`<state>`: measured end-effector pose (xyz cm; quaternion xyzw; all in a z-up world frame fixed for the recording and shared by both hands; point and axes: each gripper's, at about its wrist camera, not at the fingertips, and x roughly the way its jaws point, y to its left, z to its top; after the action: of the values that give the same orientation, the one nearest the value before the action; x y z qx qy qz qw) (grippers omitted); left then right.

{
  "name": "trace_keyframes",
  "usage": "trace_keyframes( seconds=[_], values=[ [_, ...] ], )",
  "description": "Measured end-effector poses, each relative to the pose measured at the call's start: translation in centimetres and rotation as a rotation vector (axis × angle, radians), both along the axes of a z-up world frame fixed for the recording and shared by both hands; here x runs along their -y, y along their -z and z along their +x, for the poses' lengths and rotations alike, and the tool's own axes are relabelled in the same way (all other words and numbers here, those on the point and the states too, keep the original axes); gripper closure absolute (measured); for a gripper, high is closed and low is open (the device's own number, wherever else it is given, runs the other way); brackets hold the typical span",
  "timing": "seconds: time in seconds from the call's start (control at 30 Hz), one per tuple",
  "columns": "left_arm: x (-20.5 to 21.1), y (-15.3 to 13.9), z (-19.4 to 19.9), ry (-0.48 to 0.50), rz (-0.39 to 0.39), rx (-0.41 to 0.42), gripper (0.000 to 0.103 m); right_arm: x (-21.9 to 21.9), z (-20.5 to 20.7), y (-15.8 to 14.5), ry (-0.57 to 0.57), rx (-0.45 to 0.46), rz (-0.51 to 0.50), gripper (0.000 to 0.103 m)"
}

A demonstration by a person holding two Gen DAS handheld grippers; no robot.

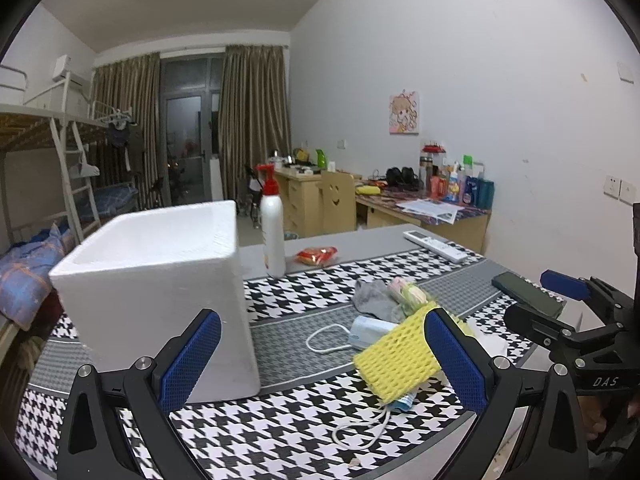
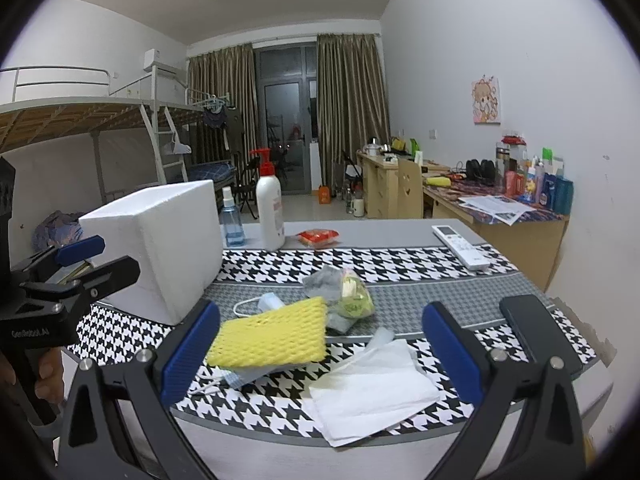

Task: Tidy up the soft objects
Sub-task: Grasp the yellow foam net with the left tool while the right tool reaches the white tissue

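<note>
Open left fingers (image 1: 454, 356) flank the light, squashy foam net (image 1: 394, 356) right of box (image 1: 160, 280); pinch its edge. Right gripper (image 2: 320, 356) gapes empty.

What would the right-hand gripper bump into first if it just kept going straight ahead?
Probably the white tissue lying between the open right gripper fingers, then the small green packet; depth is hard to judge.

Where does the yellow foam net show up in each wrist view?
Left wrist: yellow foam net lies lower right of centre, against the left gripper's right finger.
Right wrist: lower left of centre, left of the white tissue.
Shared landmark: white foam box.
</note>
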<state>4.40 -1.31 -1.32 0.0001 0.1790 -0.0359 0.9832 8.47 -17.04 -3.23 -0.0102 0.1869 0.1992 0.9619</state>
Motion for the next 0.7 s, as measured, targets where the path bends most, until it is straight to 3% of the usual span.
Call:
trace_keyframes(
  seconds=[0.7],
  values=[
    [4.3, 2.9, 3.7, 0.135, 0.077, -0.133, 0.001, 2.7, 2.2, 2.4, 0.058, -0.087, -0.005, 0.001]
  ],
)
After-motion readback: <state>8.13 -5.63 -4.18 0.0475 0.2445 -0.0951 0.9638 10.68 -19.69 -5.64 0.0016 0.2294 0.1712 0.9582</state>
